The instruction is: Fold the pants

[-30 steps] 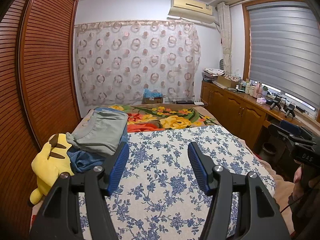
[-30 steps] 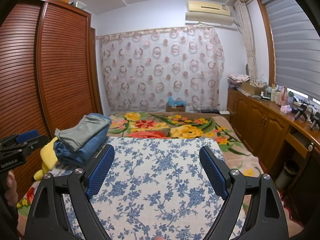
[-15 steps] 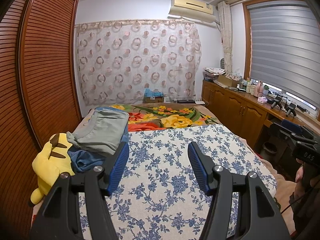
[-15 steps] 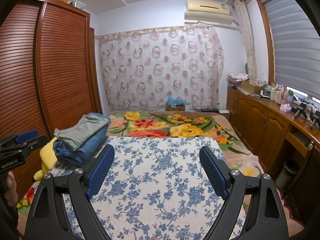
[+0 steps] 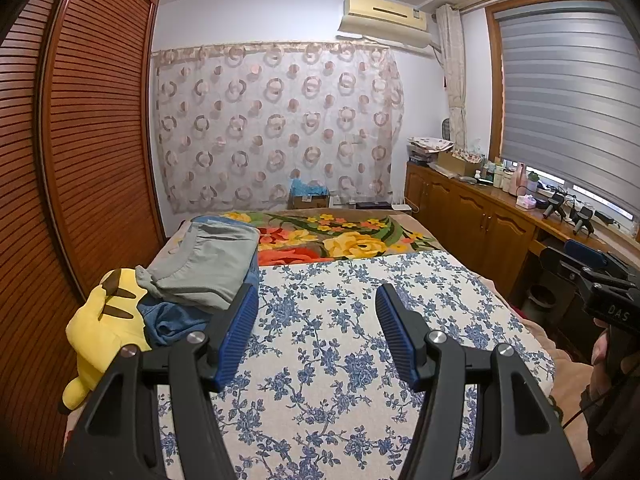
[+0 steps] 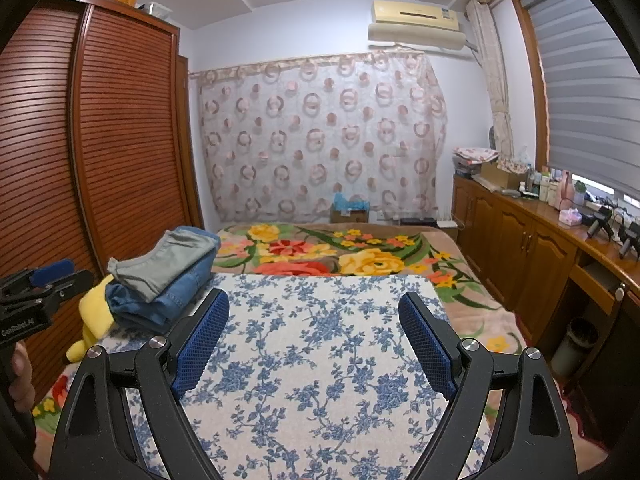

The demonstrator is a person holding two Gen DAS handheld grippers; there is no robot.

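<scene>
Bedroom walls, a louvred wooden wardrobe [image 5: 80,140] and a ringed curtain [image 6: 320,136] frame the bed [image 6: 320,360], whose blue-flowered cloth lies flat and bare. Nothing has shifted over the last second, so by my reading no fold is under way. At the bed's left edge sits a soft stack: grey pants [image 5: 208,264] already folded on top of denim jeans [image 6: 176,296], beside a plush yellow toy [image 5: 100,328]. Left gripper [image 5: 316,320] and right gripper [image 6: 314,328] hover above the cloth, ribbed blue jaws apart, holding nothing.
</scene>
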